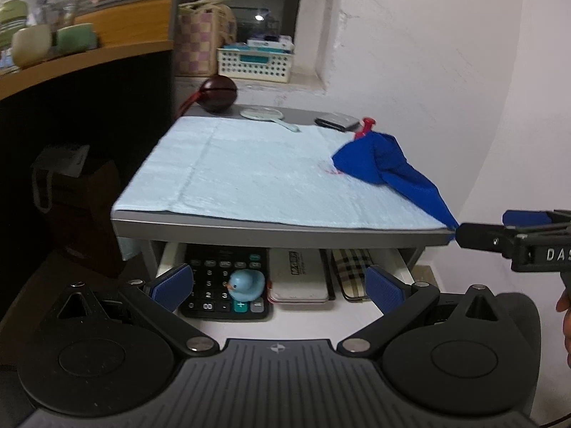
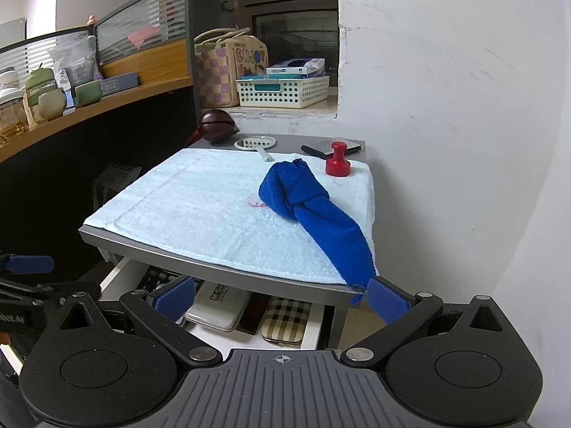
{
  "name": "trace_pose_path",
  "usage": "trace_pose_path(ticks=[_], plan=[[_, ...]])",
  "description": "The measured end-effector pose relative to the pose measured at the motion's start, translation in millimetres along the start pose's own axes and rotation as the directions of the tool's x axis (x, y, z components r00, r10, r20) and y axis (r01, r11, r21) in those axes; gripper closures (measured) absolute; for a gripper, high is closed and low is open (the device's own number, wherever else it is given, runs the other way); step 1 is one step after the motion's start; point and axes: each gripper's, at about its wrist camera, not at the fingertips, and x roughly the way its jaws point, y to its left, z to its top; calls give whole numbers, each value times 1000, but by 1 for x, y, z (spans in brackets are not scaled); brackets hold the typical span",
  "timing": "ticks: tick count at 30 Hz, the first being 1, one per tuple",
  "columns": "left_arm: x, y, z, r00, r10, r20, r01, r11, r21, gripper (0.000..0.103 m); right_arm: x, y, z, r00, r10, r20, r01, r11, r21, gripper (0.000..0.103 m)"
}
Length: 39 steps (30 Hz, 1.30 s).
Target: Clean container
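On top of the grey stand (image 2: 200, 267), a pale blue towel (image 2: 185, 210) covers nearly the whole shelf, and a bunched blue cloth (image 2: 303, 199) lies on its right half, at about one o'clock from the right wrist camera. The cloth's bulk sits beside a faint red stain (image 2: 255, 202) on the towel, and its tail stretches toward five o'clock, over the front right corner of the stand. A red stamp (image 2: 338, 160) stands upright just behind the cloth, with a dark ink pad (image 2: 330, 147) behind that. Farther back, at twelve o'clock, a dark round wooden object (image 2: 217, 126) and a small white hand mirror (image 2: 255, 143) rest on the bare grey top.

The right gripper (image 2: 282, 297) has its blue-padded fingers spread apart in its own view; the cloth's tail end touches the inner tip of the right-hand finger (image 2: 387, 301), and the other finger is well clear of it. In the left wrist view the same tool enters from three o'clock with its tip at the cloth's end.

The left gripper (image 1: 278, 287) hangs lower, fingers wide apart with nothing between them, facing the shelf under the stand. On that shelf lie a black calculator (image 1: 214, 285) with a light blue toy duck (image 1: 246, 285) on its keys, a white case (image 1: 298, 274) just to the right, and a plaid case (image 1: 351, 271) beyond.
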Motion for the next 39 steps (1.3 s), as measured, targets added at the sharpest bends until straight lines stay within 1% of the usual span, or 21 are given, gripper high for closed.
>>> trace_pose_path(ticks=[3,7,12,15,18,20,21,22,23,24,25,26,27,28,30,33,35,39], plan=[[13,-8,0,999,-20,-32,21,999,24,0,1,-2,-1,1000,2,-3,-2,1000,11,0],[34,-19,0,998,-29,-64,32,998,57,0,5,-6,-4,1000,4,-11,-4,1000,20,0],[54,-25,3,996,-32,-78,38,996,81,0,13,-8,-9,999,43,-23,-43,999,7,0],[57,-25,3,997,-29,-73,35,996,85,0,13,-3,-28,996,66,-61,-68,997,-40,0],[61,-23,4,996,-18,-83,25,996,82,0,24,1,-41,992,53,-117,-64,993,-95,1],[63,-22,3,996,-12,-88,19,997,77,0,31,3,-49,988,42,-149,-62,990,-128,9],[64,-21,3,996,-10,-90,17,997,75,0,34,4,-53,986,37,-165,-61,988,-144,18],[65,-20,3,996,-7,-92,14,997,72,0,35,5,-55,983,50,-179,-77,986,-146,26],[65,-20,2,996,-5,-95,12,997,70,0,35,5,-57,979,66,-192,-95,985,-145,29],[65,-19,1,995,-4,-97,10,997,70,0,36,5,-59,975,82,-205,-113,983,-144,38],[66,-18,1,995,-2,-98,9,997,71,0,36,6,-60,971,99,-218,-132,981,-142,51],[66,-18,0,995,-1,-100,8,997,74,0,37,6,-62,966,114,-231,-150,979,-141,59],[66,-17,-1,995,1,-102,7,997,77,0,38,7,-64,961,130,-244,-168,976,-139,71],[66,-17,-1,995,2,-103,6,997,79,0,38,7,-65,955,146,-257,-186,973,-137,76],[66,-16,-2,994,5,-107,4,996,84,0,39,8,-68,943,177,-283,-221,966,-132,80],[67,-17,-3,994,3,-111,7,996,92,0,38,13,-70,920,220,-324,-277,950,-142,80],[68,-18,-3,994,-2,-113,13,995,98,0,32,21,-80,908,244,-339,-309,939,-151,80],[71,-22,-3,993,-8,-122,22,993,115,0,30,27,-87,885,263,-385,-344,925,-159,80]])
